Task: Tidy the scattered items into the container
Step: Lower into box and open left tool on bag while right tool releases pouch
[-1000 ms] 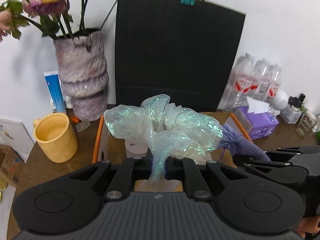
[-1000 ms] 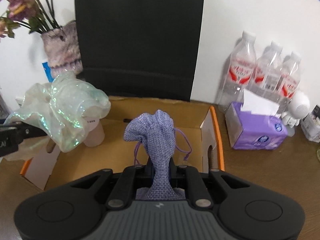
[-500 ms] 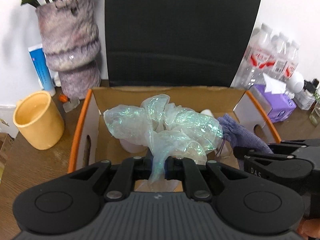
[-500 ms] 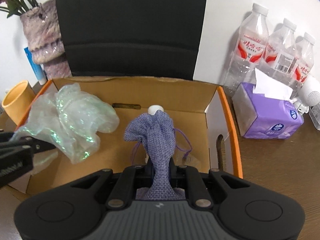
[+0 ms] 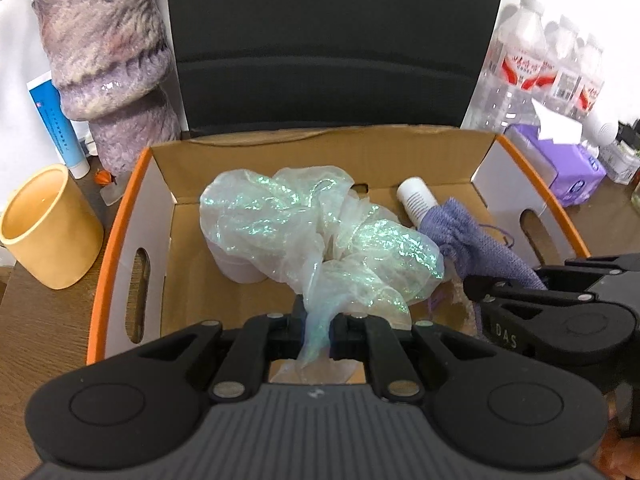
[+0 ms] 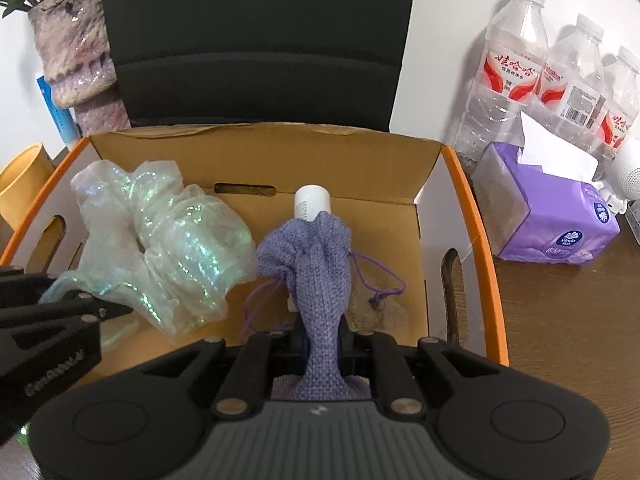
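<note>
Iridescent film sits clenched in the left tongs, purple pouch in the right tongs, both over the cardboard box, perhaps touching bottom; releasing comes next.

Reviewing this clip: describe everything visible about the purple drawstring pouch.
The purple drawstring pouch is a small bag of coarse, loosely woven lavender fabric with thin purple cords hanging in loops at its sides. Its gathered mouth points away from the camera, puffed and crumpled. The right gripper is shut on its lower end, holding it over the open cardboard box. A white bottle lies just behind it, and the iridescent film sits close on its left.
</note>
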